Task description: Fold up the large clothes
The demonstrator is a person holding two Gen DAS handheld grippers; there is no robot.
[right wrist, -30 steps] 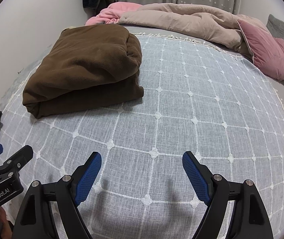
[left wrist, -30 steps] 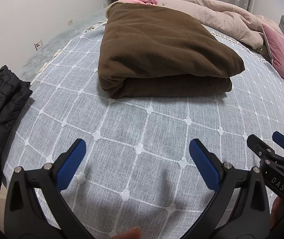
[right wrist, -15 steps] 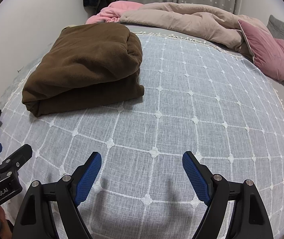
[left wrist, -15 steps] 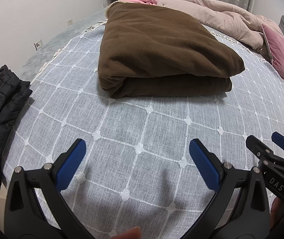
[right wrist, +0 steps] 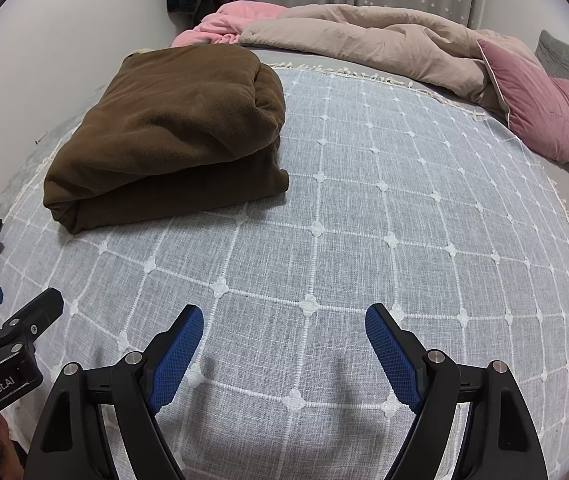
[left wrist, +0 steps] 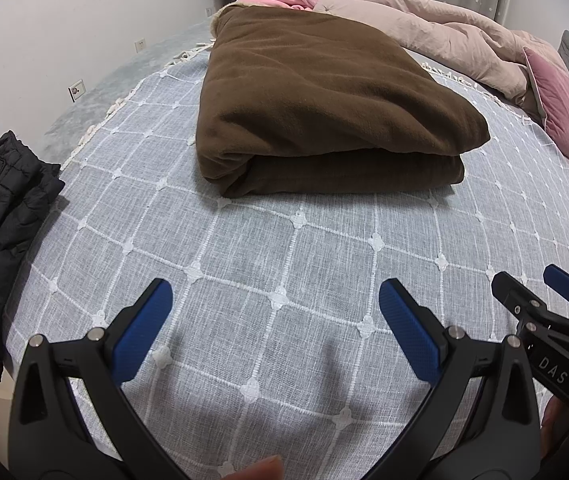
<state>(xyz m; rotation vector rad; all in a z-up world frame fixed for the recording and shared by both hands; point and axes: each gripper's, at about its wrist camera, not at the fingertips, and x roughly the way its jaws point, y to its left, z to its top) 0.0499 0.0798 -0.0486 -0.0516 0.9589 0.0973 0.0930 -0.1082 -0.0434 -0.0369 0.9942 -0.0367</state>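
Both hand-held grippers hover empty over the near part of a bed covered by a pale grey woven throw (left wrist: 284,248) with a white grid pattern, the left hand-held gripper (left wrist: 275,312) and the right hand-held gripper (right wrist: 284,340) each with blue-padded jaws spread wide apart and close beside one another. Farther up the bed lies a thick brown fleece blanket (left wrist: 324,112), folded into a neat stack, well apart from both, with a black quilted jacket (left wrist: 0,216) at the left edge and a rumpled beige duvet (right wrist: 364,44) and pink velvet cushion (right wrist: 536,108) beyond
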